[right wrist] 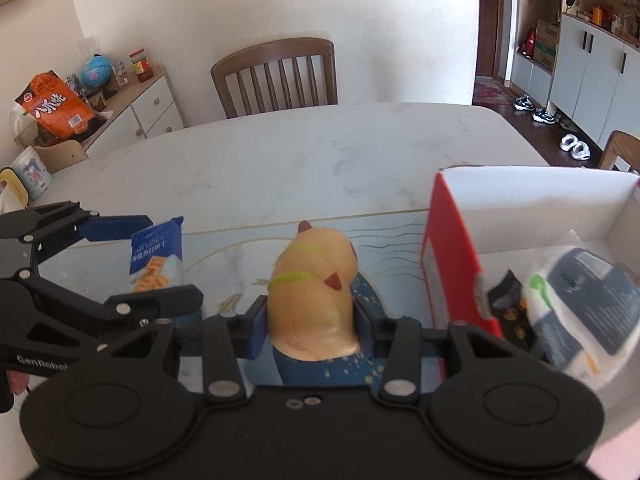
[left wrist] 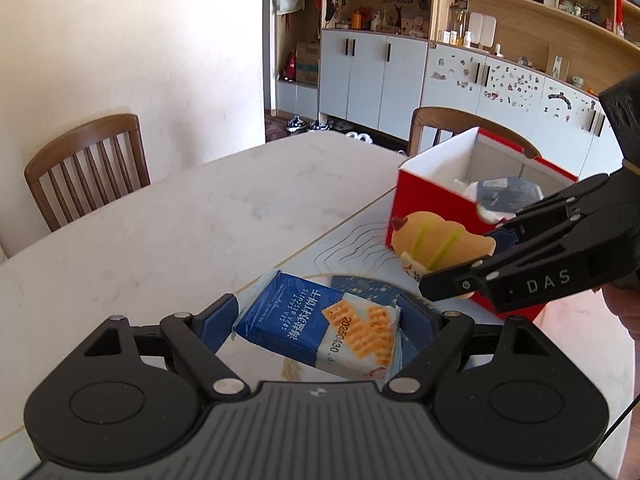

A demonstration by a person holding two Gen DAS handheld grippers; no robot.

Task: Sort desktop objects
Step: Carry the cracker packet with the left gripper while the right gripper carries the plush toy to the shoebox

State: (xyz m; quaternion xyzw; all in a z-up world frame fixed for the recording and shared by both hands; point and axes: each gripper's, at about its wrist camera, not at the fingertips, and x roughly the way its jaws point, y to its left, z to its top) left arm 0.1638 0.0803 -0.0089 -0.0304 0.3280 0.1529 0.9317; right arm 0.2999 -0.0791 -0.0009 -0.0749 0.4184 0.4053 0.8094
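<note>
A white marble-look table (left wrist: 168, 216) with faint grey veins fills both views, with a slatted wooden chair (left wrist: 86, 168) behind it. At the left, the left gripper (left wrist: 316, 320) of matte black plastic with blue pads grasps a flat, glossy blue-and-white biscuit packet (left wrist: 320, 326), crimped at its ends and printed with orange lattice crackers; the packet is lifted above the table, its ends touching the pads. In the centre, the right gripper (right wrist: 310, 322) is clenched on a soft, rounded, tan plush toy (right wrist: 312, 284) with yellow-green stripes and small dark-red pointed tips, held above a pale mat (right wrist: 224, 256) printed with thin wavy lines. At the right stands an open cardboard box (right wrist: 452, 256), red outside and white inside, just beside the toy. Only the right wrist view shows the box's contents clearly: a crinkled white-and-grey soft pack (right wrist: 584, 304) and a small black wrapper (right wrist: 508, 300). It also shows a low white drawer cabinet (right wrist: 148, 104) with an orange bag (right wrist: 56, 104) and a globe (right wrist: 96, 72) on it. Only the left wrist view shows wooden wall shelves (left wrist: 528, 4) with cluttered small items above white cupboards (left wrist: 372, 76).
</note>
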